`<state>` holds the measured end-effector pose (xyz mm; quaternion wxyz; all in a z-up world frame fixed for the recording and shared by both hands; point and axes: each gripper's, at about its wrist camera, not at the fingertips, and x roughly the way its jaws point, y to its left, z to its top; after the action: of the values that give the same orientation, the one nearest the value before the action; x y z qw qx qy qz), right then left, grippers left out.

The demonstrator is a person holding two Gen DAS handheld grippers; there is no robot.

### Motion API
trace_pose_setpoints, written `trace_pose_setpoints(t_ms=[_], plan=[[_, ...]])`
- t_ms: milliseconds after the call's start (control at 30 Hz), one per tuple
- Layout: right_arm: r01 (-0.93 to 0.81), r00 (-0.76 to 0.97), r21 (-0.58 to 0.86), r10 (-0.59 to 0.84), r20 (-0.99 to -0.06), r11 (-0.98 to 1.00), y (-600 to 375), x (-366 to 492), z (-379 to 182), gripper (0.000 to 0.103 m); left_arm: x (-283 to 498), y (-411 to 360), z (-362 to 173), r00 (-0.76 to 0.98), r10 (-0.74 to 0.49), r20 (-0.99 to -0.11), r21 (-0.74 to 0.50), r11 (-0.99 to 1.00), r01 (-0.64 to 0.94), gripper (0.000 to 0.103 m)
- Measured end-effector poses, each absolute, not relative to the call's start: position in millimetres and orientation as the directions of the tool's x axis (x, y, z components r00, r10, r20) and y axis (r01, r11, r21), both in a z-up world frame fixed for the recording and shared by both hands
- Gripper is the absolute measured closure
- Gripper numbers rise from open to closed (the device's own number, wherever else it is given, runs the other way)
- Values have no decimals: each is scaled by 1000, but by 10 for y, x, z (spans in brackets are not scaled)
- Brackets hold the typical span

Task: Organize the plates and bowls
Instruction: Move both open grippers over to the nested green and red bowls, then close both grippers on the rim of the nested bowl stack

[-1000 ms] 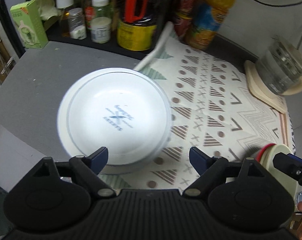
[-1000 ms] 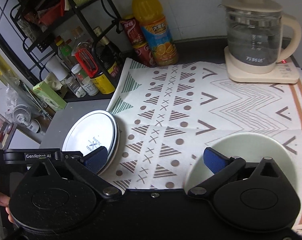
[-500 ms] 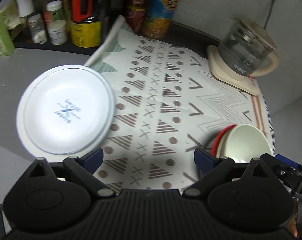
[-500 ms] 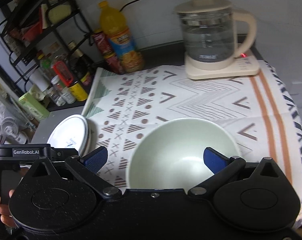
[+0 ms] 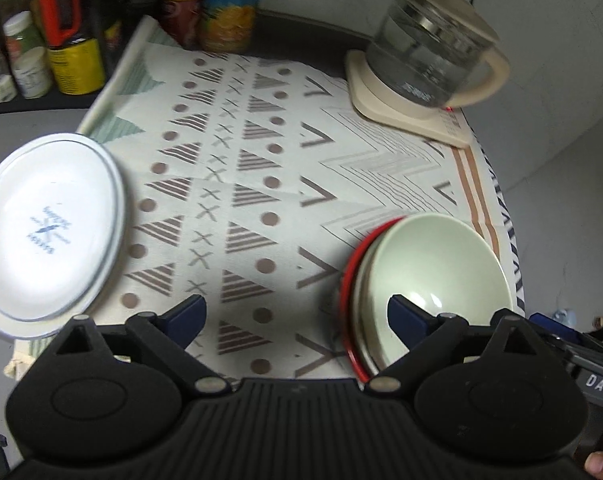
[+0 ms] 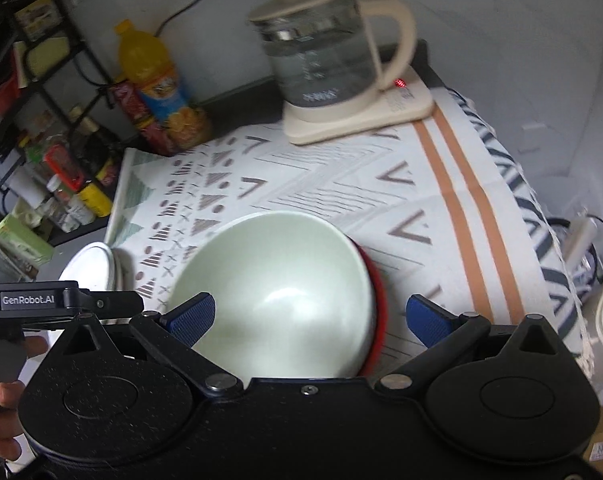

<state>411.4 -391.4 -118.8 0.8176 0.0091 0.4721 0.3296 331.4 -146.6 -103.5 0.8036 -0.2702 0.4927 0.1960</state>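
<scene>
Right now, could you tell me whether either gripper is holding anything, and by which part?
Nothing is held. The left gripper is open over the cloth; the right gripper is open around the green bowl, pads clear of it.

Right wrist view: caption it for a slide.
Open right gripper above stacked bowls on a patterned cloth, kettle behind.

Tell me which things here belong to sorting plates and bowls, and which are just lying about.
Belong to the job:
- stack of white round plates
- pale green bowl nested in a red-rimmed bowl

Just lying about:
- glass kettle on cream base
- orange juice bottle
- yellow tin
- patterned cloth
</scene>
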Motion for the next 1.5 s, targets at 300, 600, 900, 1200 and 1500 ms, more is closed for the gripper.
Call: trace_pose_setpoints(t_ms=[300, 600, 900, 1200, 1500], plan=[[-440, 311, 369, 524, -793, 819, -4085, 4202, -1435, 0, 3539, -1565, -1264, 420, -47, -906, -293, 786, -545, 7], [-342, 246, 433, 524, -815, 834, -4117, 4296, -1680, 31, 3633, -1510, -1489, 407, -156, -900, -380, 738, -557, 24], [-276, 199, 453, 512, -836, 848, -4070, 4341, -1816, 60, 3705, -1454, -1659, 390, -228, -892, -429, 700, -571, 53], [-261, 170, 453, 503, -847, 852, -4028, 4324, -1908, 69, 3722, -1434, -1758, 371, -242, -896, -425, 708, -565, 72], [-265, 182, 453, 506, -843, 851, -4029, 4288, -1870, 70, 3629, -1465, -1702, 381, -233, -895, -425, 708, -564, 73]])
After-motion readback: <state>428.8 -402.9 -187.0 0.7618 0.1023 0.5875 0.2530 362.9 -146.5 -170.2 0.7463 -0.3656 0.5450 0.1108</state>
